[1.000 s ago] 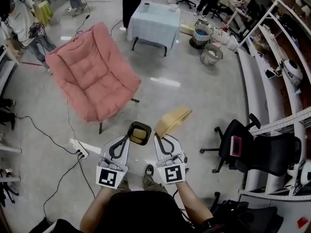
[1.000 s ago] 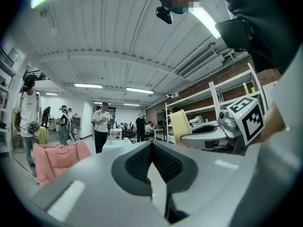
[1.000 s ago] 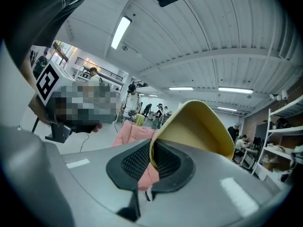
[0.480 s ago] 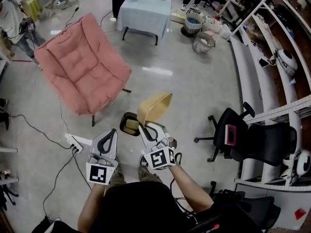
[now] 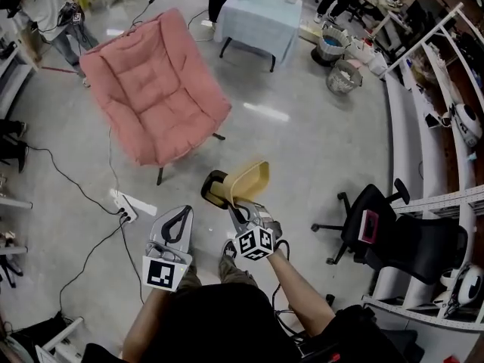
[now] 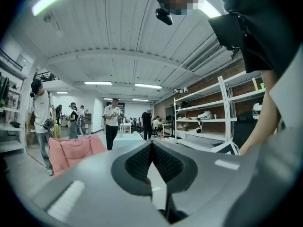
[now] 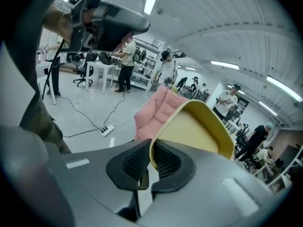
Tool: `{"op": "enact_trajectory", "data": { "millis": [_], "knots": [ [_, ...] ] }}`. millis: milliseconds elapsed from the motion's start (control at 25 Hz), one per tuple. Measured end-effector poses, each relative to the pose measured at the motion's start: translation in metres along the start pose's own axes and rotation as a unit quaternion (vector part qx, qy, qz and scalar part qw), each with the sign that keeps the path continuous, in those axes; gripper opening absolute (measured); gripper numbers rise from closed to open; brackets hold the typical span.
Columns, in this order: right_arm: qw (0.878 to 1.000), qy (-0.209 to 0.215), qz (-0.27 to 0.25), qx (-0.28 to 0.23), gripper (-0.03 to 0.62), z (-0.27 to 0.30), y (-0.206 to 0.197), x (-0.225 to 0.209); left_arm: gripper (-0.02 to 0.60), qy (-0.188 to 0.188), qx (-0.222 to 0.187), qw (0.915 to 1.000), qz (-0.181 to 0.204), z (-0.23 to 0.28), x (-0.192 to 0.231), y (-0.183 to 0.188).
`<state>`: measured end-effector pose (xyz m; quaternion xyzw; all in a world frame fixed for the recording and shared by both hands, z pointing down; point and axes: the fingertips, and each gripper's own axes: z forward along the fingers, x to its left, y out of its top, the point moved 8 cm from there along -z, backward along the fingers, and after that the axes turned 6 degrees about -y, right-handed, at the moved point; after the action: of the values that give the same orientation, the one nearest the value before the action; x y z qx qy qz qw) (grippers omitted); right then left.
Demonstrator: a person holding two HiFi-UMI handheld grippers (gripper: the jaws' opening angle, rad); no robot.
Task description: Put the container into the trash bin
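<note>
A tan, shallow container (image 5: 250, 181) hangs tilted over the floor, and my right gripper (image 5: 239, 209) is shut on its rim. In the right gripper view the rim runs between the dark pads (image 7: 135, 161) and the container (image 7: 199, 131) fills the space ahead. Just behind and left of it on the floor stands the small black trash bin (image 5: 212, 183), partly hidden by the container. My left gripper (image 5: 182, 219) hovers to the left of the bin. Its jaws meet in the left gripper view (image 6: 151, 149), with nothing held.
A pink padded chair (image 5: 155, 93) stands at the back left, a black office chair (image 5: 393, 237) at the right. A white power strip (image 5: 123, 206) and cables lie on the floor at left. Further back are a cloth-covered table (image 5: 261, 17), wire baskets (image 5: 344, 76) and several people.
My right gripper has dropped and rolled, carrying the container down until it overlaps the trash bin. The left gripper has shifted a little lower.
</note>
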<state>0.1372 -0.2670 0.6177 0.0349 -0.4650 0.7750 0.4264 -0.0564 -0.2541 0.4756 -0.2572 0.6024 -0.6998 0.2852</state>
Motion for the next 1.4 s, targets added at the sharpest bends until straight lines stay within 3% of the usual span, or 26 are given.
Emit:
{"op": "enact_trajectory", "data": {
  "millis": [200,440,880,1400],
  "knots": [
    [0.998,0.045,-0.019,0.04,0.026,0.016,-0.023,0.029,-0.006,0.006,0.007,0.9999,-0.004,-0.01,0.001,-0.006],
    [0.994,0.069,-0.023,0.077,0.026,0.03,-0.043,0.044,-0.006,0.001,0.005,1.0,-0.003,-0.011,-0.005,-0.005],
    [0.987,0.097,-0.049,0.12,0.028,0.076,-0.066,0.037,-0.006,-0.003,0.017,0.9998,-0.01,-0.012,-0.018,-0.01],
    [0.981,0.115,-0.072,0.138,0.031,0.117,-0.06,0.024,-0.006,0.009,0.038,0.9992,-0.002,-0.018,-0.022,-0.012]
  ]
}}
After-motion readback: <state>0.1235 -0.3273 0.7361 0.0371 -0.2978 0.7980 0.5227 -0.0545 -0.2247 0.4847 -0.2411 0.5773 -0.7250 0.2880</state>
